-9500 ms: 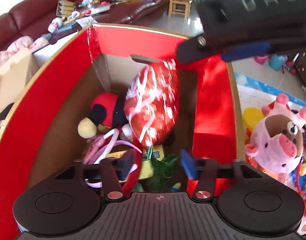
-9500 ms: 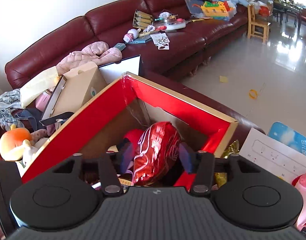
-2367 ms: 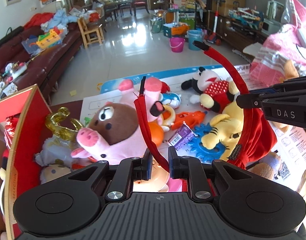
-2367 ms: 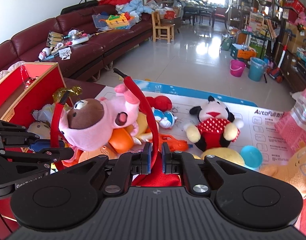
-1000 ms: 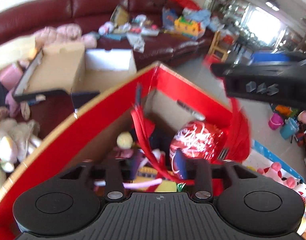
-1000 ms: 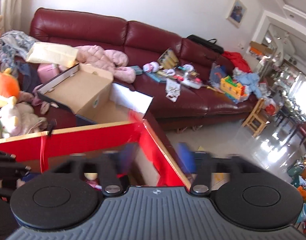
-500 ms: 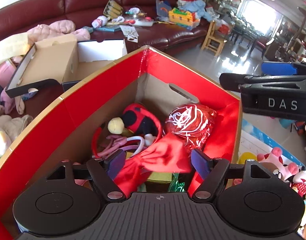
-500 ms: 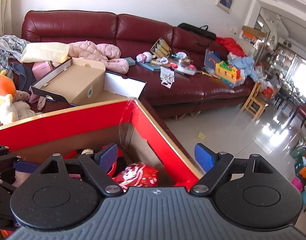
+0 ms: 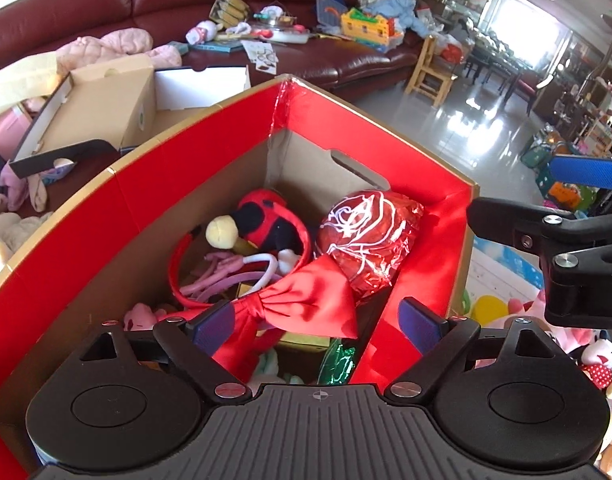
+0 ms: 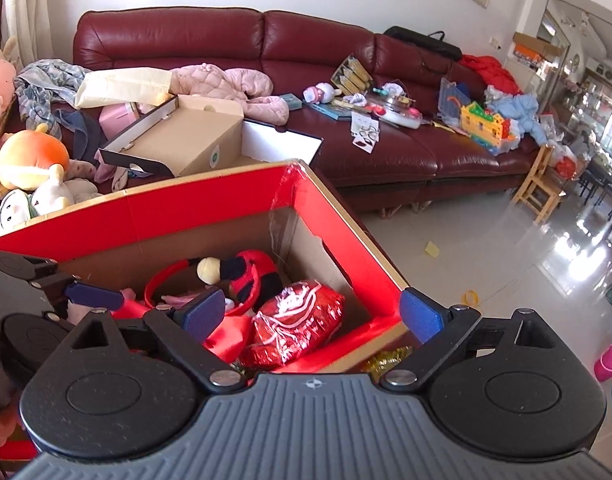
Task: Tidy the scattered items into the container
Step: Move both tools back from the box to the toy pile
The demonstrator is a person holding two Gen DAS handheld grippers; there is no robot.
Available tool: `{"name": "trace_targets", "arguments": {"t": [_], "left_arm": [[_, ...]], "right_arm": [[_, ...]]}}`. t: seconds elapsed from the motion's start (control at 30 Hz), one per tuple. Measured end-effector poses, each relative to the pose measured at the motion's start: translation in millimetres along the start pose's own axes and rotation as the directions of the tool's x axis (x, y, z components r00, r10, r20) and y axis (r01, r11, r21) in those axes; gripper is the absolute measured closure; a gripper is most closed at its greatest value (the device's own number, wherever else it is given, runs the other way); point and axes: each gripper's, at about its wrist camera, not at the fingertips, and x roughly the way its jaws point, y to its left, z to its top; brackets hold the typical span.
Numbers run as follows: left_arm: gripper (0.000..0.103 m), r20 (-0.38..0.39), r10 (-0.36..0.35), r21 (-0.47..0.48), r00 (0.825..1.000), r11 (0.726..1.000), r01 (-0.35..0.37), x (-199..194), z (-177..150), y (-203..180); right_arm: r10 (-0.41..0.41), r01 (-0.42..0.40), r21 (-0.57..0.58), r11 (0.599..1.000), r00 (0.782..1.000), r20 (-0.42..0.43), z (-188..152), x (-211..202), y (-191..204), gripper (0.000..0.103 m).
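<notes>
The red-lined cardboard box (image 9: 209, 160) holds a red headband with a big bow (image 9: 306, 300), a red foil balloon (image 9: 370, 240), a red and black plush (image 9: 261, 220) and pink headbands (image 9: 221, 276). My left gripper (image 9: 318, 320) is open and empty just above the bow. My right gripper (image 10: 312, 312) is open and empty over the box's right rim (image 10: 346, 216); the balloon (image 10: 297, 328) and plush (image 10: 249, 276) lie below it. The right gripper also shows in the left wrist view (image 9: 566, 240), and the left gripper in the right wrist view (image 10: 65, 292).
A dark red sofa (image 10: 346, 72) behind the box carries an open shoebox (image 10: 185, 144), a pink jacket and toys. Plush toys (image 9: 586, 352) lie on a mat to the right of the box. More plush toys (image 10: 21, 168) sit at the left.
Both grippers carried the red headband from the toy pile to the box, opened and let it drop inside. In the last half second they have drawn back slightly.
</notes>
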Motion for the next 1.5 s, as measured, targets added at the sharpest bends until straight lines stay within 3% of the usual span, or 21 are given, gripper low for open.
{"name": "trace_targets", "arguments": {"t": [0.47, 0.73, 1.07, 1.2, 1.33, 1.5], "left_arm": [[0.008, 0.029, -0.024, 0.148, 0.999, 0.989, 0.02, -21, -18, -49], [0.007, 0.018, -0.058, 0.283, 0.998, 0.958, 0.051, -28, -47, -97], [0.004, -0.066, -0.097, 0.481, 0.993, 0.869, 0.117, -7, -119, -169], [0.004, -0.091, -0.149, 0.534, 0.985, 0.828, 0.174, -2, -144, -188], [0.004, -0.111, -0.195, 0.578, 0.975, 0.785, 0.223, 2, -164, -207], [0.004, -0.129, -0.211, 0.65, 0.969, 0.72, 0.243, 8, -192, -231]], "right_arm": [[-0.023, 0.023, 0.092, 0.995, 1.0, 0.001, -37, -39, -20, 0.006], [-0.071, 0.068, 0.159, 0.985, 0.997, 0.016, -82, -88, -47, 0.004], [-0.137, 0.135, 0.362, 0.922, 0.99, -0.02, -178, -145, -89, 0.003], [-0.174, 0.184, 0.426, 0.886, 0.983, -0.062, -216, -157, -95, 0.003], [-0.217, 0.235, 0.514, 0.825, 0.971, -0.097, -258, -169, -103, 0.003], [-0.295, 0.347, 0.616, 0.708, 0.937, -0.189, -309, -182, -122, 0.003]]}}
